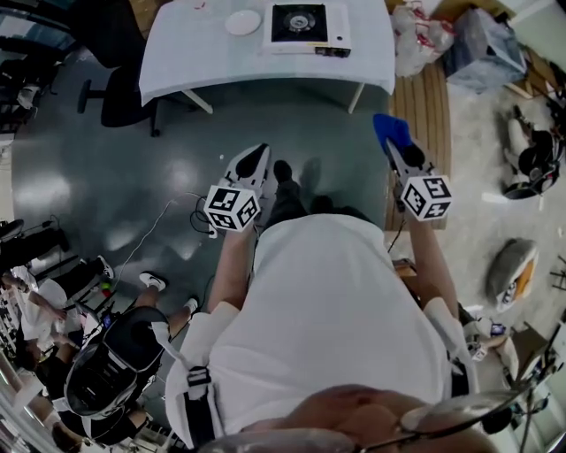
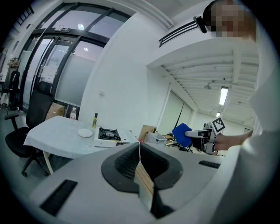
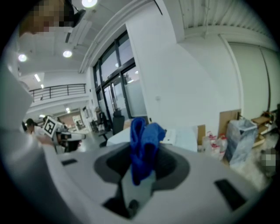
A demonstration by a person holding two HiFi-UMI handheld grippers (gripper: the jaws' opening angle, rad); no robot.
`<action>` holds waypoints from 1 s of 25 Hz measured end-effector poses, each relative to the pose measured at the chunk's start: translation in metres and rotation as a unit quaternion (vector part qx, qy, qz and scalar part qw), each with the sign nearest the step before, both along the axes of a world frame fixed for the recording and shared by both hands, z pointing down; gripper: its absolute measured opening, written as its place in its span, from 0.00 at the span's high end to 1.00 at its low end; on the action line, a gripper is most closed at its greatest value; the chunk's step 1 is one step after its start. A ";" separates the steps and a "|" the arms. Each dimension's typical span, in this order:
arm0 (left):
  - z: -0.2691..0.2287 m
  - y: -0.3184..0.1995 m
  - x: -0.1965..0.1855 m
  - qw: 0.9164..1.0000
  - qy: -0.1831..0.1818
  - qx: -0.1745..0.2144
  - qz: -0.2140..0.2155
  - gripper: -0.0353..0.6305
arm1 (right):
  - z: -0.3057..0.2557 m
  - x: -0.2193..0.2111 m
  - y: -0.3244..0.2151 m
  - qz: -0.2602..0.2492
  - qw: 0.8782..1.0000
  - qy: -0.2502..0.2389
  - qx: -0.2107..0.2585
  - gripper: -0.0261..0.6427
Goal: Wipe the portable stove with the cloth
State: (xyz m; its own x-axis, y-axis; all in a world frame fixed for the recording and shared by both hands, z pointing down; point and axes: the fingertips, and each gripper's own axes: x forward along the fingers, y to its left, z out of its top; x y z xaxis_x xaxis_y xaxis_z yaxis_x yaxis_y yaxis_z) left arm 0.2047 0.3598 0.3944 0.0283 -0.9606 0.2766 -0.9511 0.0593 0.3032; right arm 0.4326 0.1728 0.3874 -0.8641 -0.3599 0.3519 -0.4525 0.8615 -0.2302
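wiping not yet begun: right claw (image 1: 395, 149) grasps the cloth (image 1: 388, 128), left claw (image 1: 262, 152) clenched empty, portable stove (image 1: 299, 24) well ahead of both.

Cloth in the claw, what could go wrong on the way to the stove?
The cloth is only pinched in the right claw, loose above it, so it might slip out. The plate sits just beside the stove; a wide wipe could knock it.

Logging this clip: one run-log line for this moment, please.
right gripper: shut on cloth | left gripper: shut, empty | stove: on table, ahead, untouched
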 end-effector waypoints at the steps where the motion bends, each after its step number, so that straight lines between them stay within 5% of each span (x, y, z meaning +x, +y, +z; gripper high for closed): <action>1: 0.002 -0.005 -0.007 1.000 0.001 0.000 0.002 0.89 | 0.001 -0.007 -0.002 -0.002 1.000 0.002 -0.001 0.74; 17: 0.033 -0.075 -0.123 0.997 0.027 -0.028 0.065 0.89 | 0.034 -0.133 -0.035 0.044 0.998 0.033 -0.038 0.74; 25: 0.041 -0.102 -0.168 0.993 0.031 -0.034 0.107 0.89 | 0.043 -0.161 -0.056 0.079 0.994 0.071 -0.026 0.74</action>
State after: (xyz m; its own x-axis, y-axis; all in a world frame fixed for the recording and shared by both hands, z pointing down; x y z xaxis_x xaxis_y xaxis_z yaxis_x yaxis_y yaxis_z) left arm 0.0367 0.2581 0.4358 0.2485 -0.9097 0.3328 -0.9241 -0.1197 0.3630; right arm 0.2718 0.1166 0.4308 -0.7382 -0.4659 0.4878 -0.6128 0.7655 -0.1961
